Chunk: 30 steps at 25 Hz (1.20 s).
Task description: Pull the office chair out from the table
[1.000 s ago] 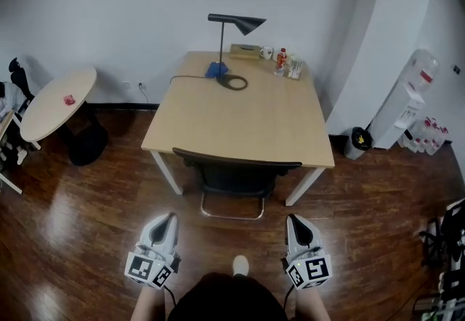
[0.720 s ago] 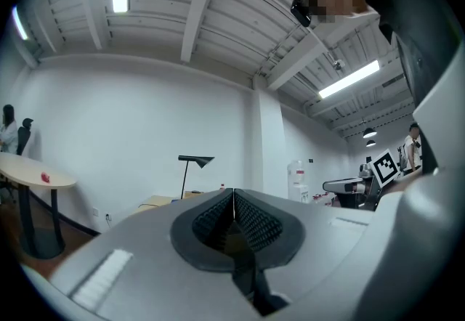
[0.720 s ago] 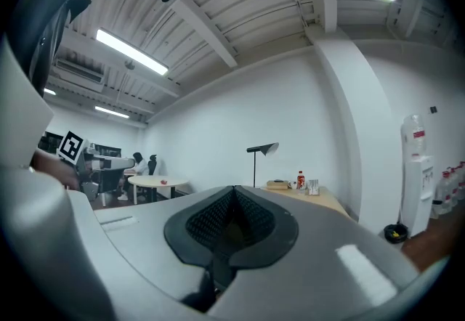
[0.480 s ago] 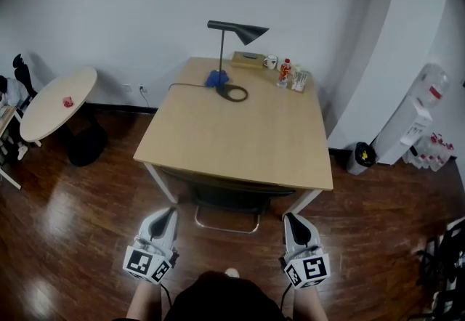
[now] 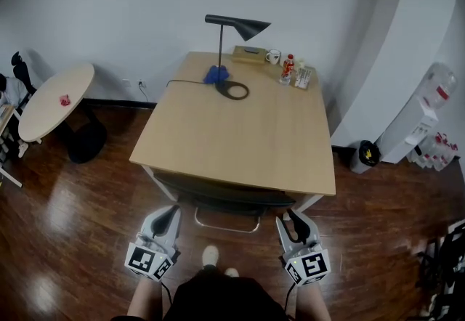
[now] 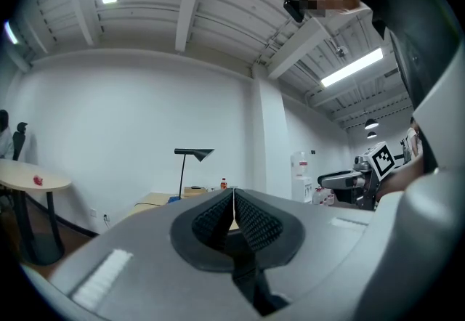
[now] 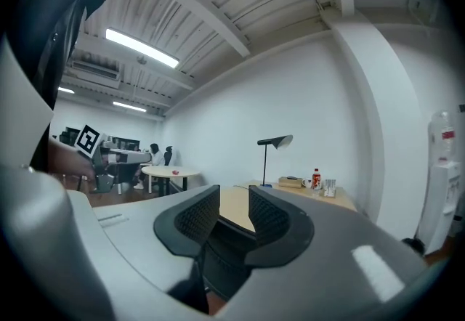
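The left gripper [image 5: 171, 210] is fully closed and empty. The right gripper [image 5: 293, 216], its jaws just opening, holds nothing. The office chair [image 5: 218, 200] sits just ahead of both, tucked under the counter [image 5: 232, 131].

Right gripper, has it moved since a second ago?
Yes: the right gripper has moved toward the near edge of the table; its jaws have just been opening, with nothing between them.

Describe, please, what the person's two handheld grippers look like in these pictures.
Both the left gripper and right gripper have smooth light-grey tapering shells, each carrying a white cube printed with black square markers. Their pads are black and finely ribbed. The person wears a dark top.
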Motion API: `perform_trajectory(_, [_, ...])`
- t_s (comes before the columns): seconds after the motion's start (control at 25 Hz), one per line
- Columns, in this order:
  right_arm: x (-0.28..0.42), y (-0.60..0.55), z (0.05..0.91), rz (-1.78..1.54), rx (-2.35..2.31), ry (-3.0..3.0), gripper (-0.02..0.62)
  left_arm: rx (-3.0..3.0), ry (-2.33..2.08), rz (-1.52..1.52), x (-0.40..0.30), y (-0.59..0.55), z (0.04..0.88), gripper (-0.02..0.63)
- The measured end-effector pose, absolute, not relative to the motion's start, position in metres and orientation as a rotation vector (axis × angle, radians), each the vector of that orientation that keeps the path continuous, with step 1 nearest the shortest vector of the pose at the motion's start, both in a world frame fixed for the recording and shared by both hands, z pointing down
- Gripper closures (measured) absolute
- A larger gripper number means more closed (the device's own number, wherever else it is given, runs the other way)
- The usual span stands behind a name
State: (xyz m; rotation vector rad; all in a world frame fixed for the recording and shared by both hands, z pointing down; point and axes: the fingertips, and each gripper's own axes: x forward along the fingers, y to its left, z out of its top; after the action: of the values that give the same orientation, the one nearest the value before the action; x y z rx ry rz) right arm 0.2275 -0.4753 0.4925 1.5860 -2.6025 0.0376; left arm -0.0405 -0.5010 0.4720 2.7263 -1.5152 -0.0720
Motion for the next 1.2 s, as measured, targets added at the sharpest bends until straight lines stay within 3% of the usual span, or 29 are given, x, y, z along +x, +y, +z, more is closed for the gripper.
perform_trajectory(0.28, [0.203, -0.509, 0.491, -0.009, 1.432, -2.638, 0.391, 2.863, -1.316, 0.05, -0.031, -0.535, 0.48, 0.576])
perform_trajectory(0.36, [0.197, -0.518, 0.49, -0.004, 1.382, -2.66, 0.377, 2.933, -1.221, 0.125, -0.022, -0.543, 0.485, 0.495])
perform_trajectory(0.56, [0.175, -0.532, 0.497, -0.027, 1.175, -2.639, 0.323, 3.045, -1.032, 0.264, -0.01, -0.559, 0.491, 0.386])
perform_trajectory(0.76, [0.159, -0.54, 0.545, -0.153, 0.883, -2.399, 0.282, 3.175, -0.739, 0.987, 0.006, -0.562, 0.55, 0.257])
perform_trajectory(1.08, [0.159, -0.545, 0.611, -0.284, 0.622, -2.038, 0.271, 3.126, -0.446, 1.585, 0.008, -0.576, 0.609, 0.249])
perform_trajectory(1.2, [0.159, -0.549, 0.625, -0.296, 0.567, -1.96, 0.295, 3.108, -0.385, 1.713, 0.008, -0.581, 0.621, 0.25])
